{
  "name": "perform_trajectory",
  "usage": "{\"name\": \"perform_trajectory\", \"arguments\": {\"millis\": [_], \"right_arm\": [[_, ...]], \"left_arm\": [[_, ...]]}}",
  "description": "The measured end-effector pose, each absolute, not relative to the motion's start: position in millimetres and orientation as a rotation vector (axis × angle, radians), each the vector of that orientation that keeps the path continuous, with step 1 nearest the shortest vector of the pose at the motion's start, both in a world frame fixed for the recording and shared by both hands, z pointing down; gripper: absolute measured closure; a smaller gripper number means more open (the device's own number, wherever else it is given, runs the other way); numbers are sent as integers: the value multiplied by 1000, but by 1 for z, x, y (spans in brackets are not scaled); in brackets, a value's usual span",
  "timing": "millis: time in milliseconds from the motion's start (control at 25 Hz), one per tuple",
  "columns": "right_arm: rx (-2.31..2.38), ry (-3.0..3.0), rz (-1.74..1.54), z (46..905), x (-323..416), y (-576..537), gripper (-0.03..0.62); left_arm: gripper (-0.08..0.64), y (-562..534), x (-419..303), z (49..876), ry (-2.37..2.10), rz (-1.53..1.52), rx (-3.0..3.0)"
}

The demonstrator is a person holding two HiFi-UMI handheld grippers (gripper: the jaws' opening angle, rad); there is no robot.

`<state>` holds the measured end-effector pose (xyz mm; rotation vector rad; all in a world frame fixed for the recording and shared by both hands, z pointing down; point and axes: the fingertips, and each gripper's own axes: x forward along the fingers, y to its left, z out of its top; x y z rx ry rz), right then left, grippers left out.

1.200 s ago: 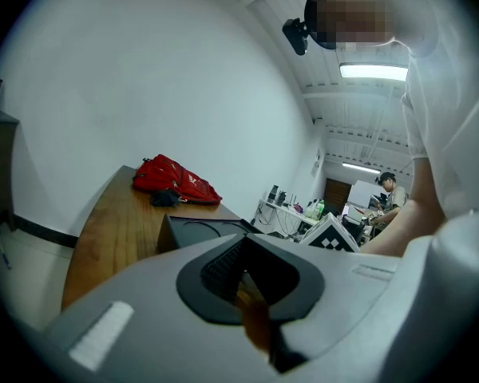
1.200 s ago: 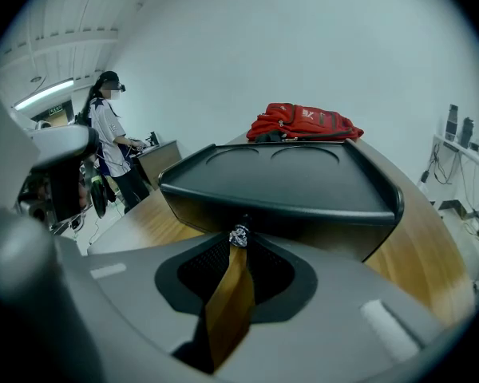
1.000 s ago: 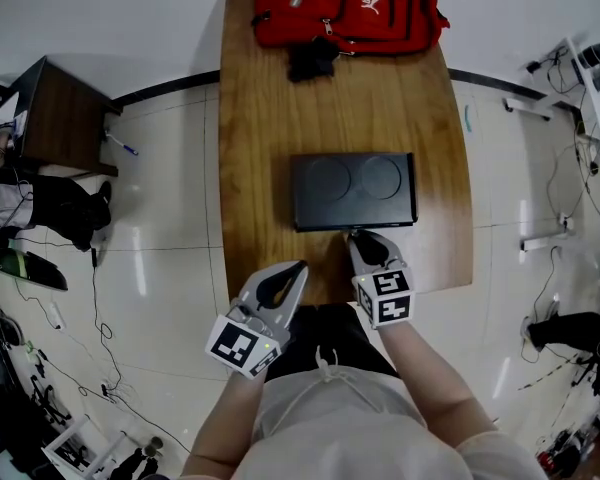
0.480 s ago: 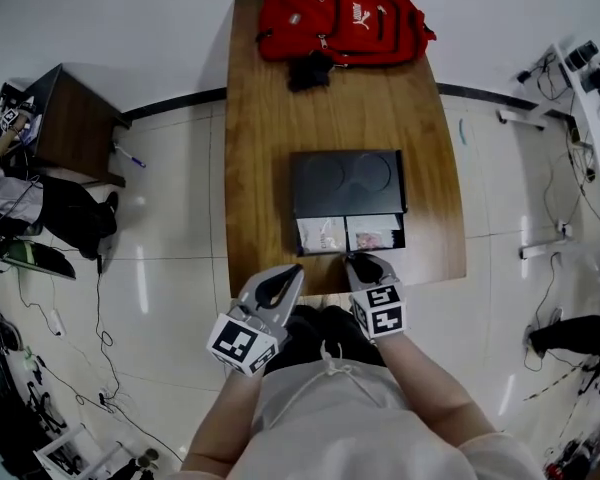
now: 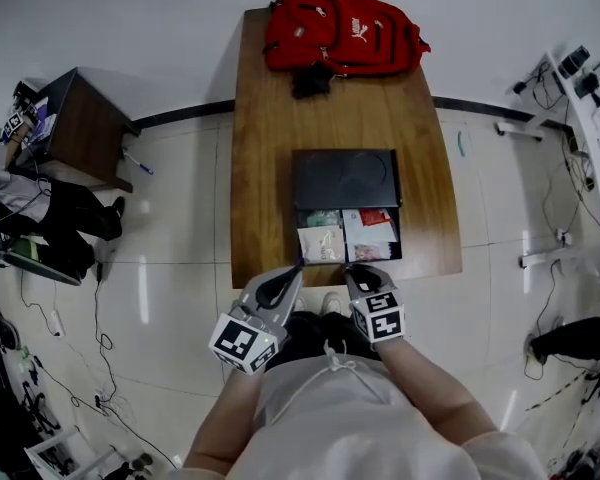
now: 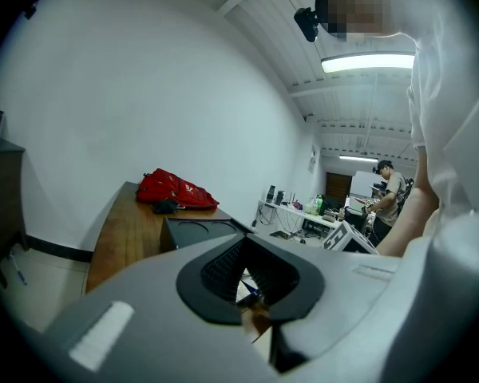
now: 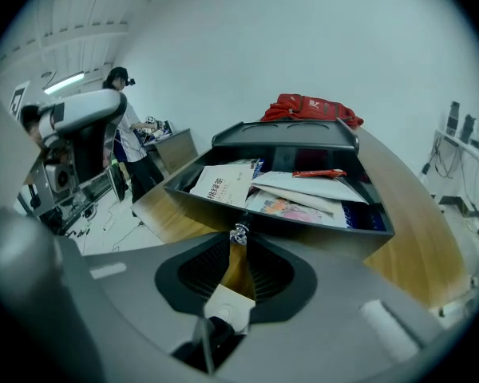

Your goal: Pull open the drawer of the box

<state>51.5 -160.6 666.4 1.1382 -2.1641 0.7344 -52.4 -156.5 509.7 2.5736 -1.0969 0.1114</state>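
A black box (image 5: pixel 345 176) sits mid-table, and its drawer (image 5: pixel 397 236) is slid out toward me. Inside lie booklets, papers and a red pen (image 7: pixel 322 173). At the middle of the drawer's front wall (image 7: pixel 327 228) is a small metal knob (image 7: pixel 239 234), and my right gripper (image 7: pixel 238 242) is shut on it. In the head view that right gripper (image 5: pixel 349 267) sits at the table's near edge. My left gripper (image 5: pixel 298 267) hangs just left of it, off the drawer. The left gripper (image 6: pixel 251 298) is shut with nothing between its fingers.
A red backpack (image 5: pixel 345 32) lies at the far end of the wooden table (image 5: pixel 265 168). A dark side table (image 5: pixel 80 128) stands on the floor at left, with cables around it. A person (image 7: pixel 124 126) stands at desks behind the left side.
The drawer went from shut to well open, sliding toward me with my right gripper on its knob. The left gripper has barely moved.
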Motion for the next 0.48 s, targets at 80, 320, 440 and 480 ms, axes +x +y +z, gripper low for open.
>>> {"name": "perform_trajectory", "arguments": {"millis": [80, 320, 440, 480], "right_arm": [[1144, -2169, 762, 666, 52, -163, 520], [1130, -2188, 799, 662, 51, -159, 486], [1132, -2225, 802, 641, 54, -155, 485], [1148, -2253, 793, 630, 56, -158, 489]], "left_arm": [[566, -155, -53, 510, -1105, 115, 2577], [566, -151, -53, 507, -1123, 94, 2574], [566, -154, -54, 500, -1147, 69, 2577], [566, -155, -53, 496, -1154, 57, 2581]]}}
